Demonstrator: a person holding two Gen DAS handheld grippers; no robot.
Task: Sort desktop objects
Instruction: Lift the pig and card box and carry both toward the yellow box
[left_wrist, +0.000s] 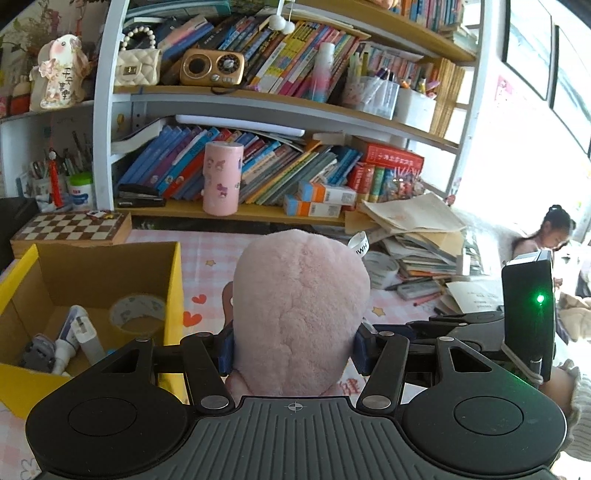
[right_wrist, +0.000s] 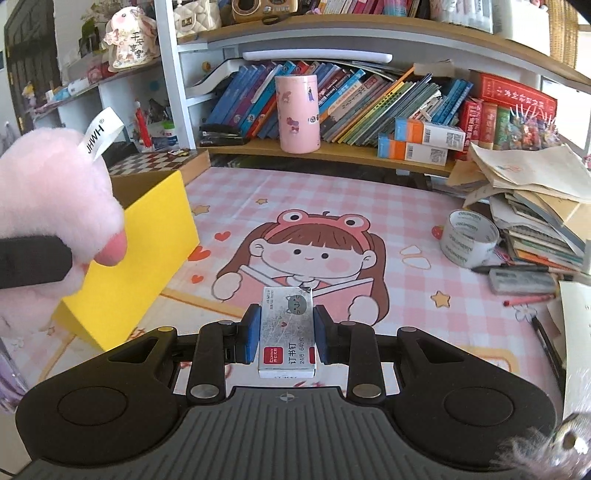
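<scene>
The left gripper (left_wrist: 293, 349) had its jaws clamped on a pink plush toy (left_wrist: 301, 314), one blue pad pressed into each flank, the toy bulging up and forward out of the jaws and hiding what lay straight ahead of them. A white tag (left_wrist: 357, 242) stuck out from the toy's top right.

Left of those jaws and a little ahead stood a yellow box (left_wrist: 171, 291), open at the top, on the counter (left_wrist: 210, 254). Inside it lay a tape roll (left_wrist: 137, 314) toward the far right corner and a white tube (left_wrist: 75, 332) with other small items toward the near left.

The right gripper (right_wrist: 284, 336) had its jaws closed on a small silver staple box (right_wrist: 286, 328), gripped by its long sides, one end reaching ahead of the jaws and the other back toward the palm. Under and ahead of these jaws spread the pink mat (right_wrist: 332, 199) with a cartoon girl printed on it.

Far left of the right jaws the toy showed again, with the yellow box just behind it. Ahead and to the right a second tape roll (right_wrist: 468, 238) stood on the mat beside a heap of books (right_wrist: 535, 206), with pens (right_wrist: 524, 275) close by.
</scene>
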